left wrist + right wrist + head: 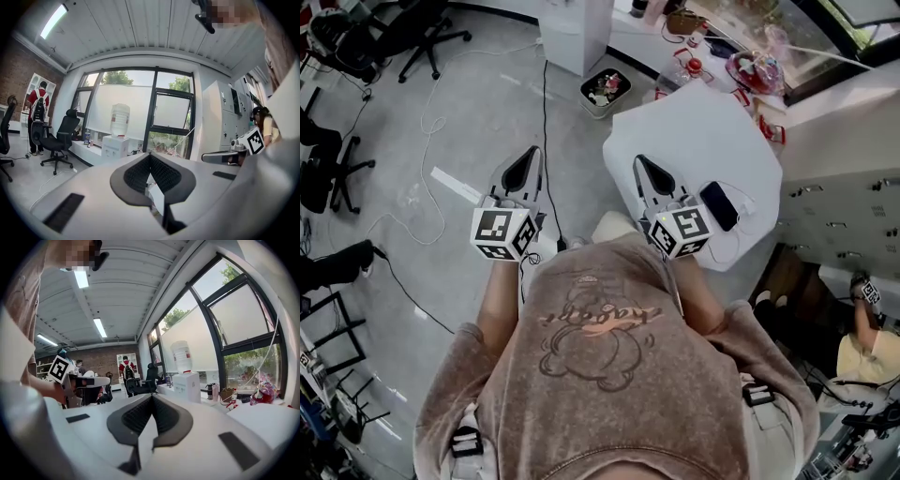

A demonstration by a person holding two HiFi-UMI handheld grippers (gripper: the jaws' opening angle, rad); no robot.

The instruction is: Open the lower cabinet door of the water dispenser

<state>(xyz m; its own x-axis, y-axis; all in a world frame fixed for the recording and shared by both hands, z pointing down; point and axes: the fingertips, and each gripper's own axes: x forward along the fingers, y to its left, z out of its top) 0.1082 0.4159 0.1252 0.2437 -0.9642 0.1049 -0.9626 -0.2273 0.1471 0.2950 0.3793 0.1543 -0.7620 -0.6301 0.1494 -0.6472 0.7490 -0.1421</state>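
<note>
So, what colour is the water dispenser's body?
The water dispenser is white; right gripper view shows it best.

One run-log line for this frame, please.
stage: pre-approach | left tool: shut, empty | right tool: shut, empty | water dispenser: far off, untouched

Bright daylight through windows [171, 110]; ceiling strips [100, 327] lit; fisheye edges dark.

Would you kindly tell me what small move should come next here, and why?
Probably carry both tools forward toward the water dispenser. It stands well off by the window, out of reach, and the left tool and right tool are both shut and hold nothing.
</note>
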